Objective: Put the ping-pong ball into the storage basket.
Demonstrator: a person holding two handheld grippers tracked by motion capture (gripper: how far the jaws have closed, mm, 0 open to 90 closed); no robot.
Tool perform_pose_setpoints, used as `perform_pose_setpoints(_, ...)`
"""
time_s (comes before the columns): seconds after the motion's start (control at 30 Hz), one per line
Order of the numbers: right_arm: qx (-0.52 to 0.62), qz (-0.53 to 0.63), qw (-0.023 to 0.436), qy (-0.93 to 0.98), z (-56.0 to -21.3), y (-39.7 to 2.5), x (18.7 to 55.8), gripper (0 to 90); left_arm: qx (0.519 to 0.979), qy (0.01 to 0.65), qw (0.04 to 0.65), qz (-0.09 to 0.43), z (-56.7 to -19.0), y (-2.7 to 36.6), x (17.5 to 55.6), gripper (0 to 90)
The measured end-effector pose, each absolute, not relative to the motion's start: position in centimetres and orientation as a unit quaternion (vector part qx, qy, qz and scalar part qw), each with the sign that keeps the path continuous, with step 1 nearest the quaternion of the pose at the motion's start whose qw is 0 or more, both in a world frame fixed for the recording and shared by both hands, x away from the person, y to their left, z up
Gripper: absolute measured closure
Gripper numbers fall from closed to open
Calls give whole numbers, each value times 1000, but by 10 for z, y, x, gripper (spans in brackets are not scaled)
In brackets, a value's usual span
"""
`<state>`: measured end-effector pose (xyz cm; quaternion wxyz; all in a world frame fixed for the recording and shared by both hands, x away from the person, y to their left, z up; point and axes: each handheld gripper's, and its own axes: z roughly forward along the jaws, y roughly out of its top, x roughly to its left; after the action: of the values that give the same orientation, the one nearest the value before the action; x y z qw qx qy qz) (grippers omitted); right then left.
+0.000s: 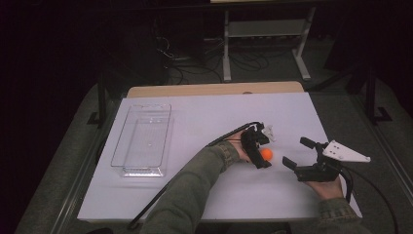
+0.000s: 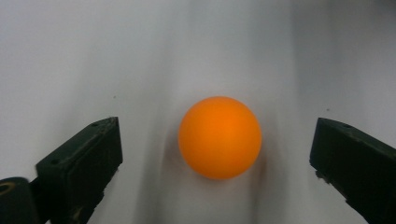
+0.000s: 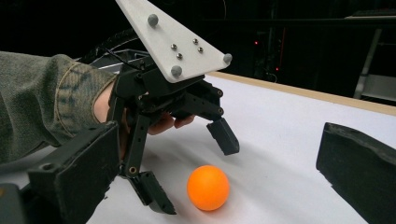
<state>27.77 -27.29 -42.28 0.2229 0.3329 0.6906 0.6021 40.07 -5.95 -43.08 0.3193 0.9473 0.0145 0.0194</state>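
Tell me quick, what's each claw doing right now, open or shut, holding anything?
Left claw: open, jaws on either side of the orange ball, not touching it.
Right claw: open, holding nothing, off to the side of the ball.

- The orange ball point(image 1: 266, 154) lies on bare white table point(image 1: 209, 117), with open gaps between it and both spread jaws of the left gripper point(image 1: 263, 147).
- The right gripper point(image 1: 298, 152), jaws apart, sits near the ball's far side, narrowing that approach.
- The clear plastic tray point(image 1: 141, 139) stands well apart at the left; the surface between is bare.
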Motion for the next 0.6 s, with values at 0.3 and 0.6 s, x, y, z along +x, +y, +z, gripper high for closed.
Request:
perform_pose_setpoints(0.3, 335, 604, 222, 688, -422, -273, 277, 0, 947, 19, 320, 21, -432, -59, 402, 163)
perform_pose_setpoints(0.6, 334, 604, 223, 689, -422, -273, 277, 0, 945, 18, 327, 21, -433, -58, 402, 336)
